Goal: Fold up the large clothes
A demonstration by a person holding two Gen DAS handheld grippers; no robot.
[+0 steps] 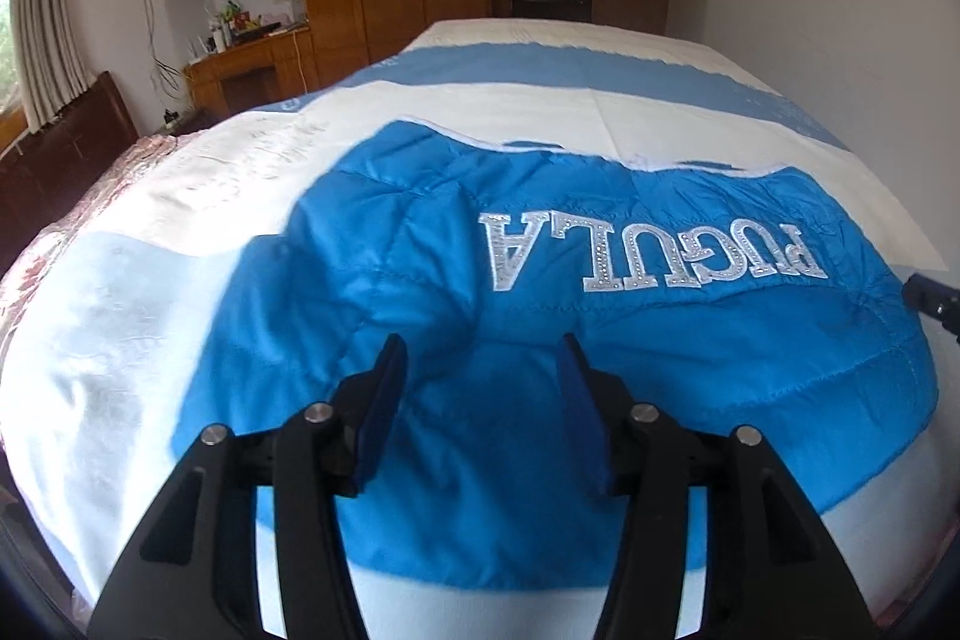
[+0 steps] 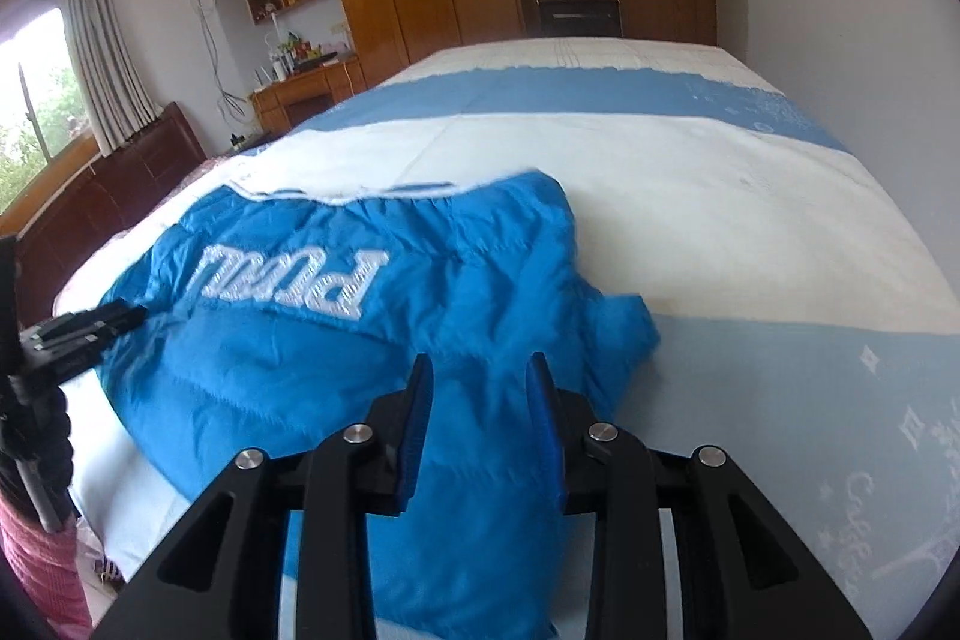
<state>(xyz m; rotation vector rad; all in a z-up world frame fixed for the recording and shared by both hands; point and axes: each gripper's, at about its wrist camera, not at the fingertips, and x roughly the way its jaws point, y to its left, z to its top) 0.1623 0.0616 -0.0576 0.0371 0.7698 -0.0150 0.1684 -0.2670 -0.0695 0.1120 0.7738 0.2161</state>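
Jacket: a blue quilted jacket [image 1: 540,340] lies folded into a compact bundle on the bed [image 1: 510,124], white lettering up, apparently set down after a fold.
Left gripper: the left gripper [image 1: 480,370] hovers over the jacket's near edge, jaws spread, nothing between them.
Right gripper: the right gripper [image 2: 480,388] hangs above the jacket's right end, jaws apart, pinching nothing.
Right view only: a loose flap [image 2: 624,334] sticks out beyond the jacket.
Left view only: the jacket's full lettering.

Blue jacket [image 1: 540,340] mid-bed; bare bedspread [image 2: 720,220] beyond, wall [image 2: 840,10] rightward.
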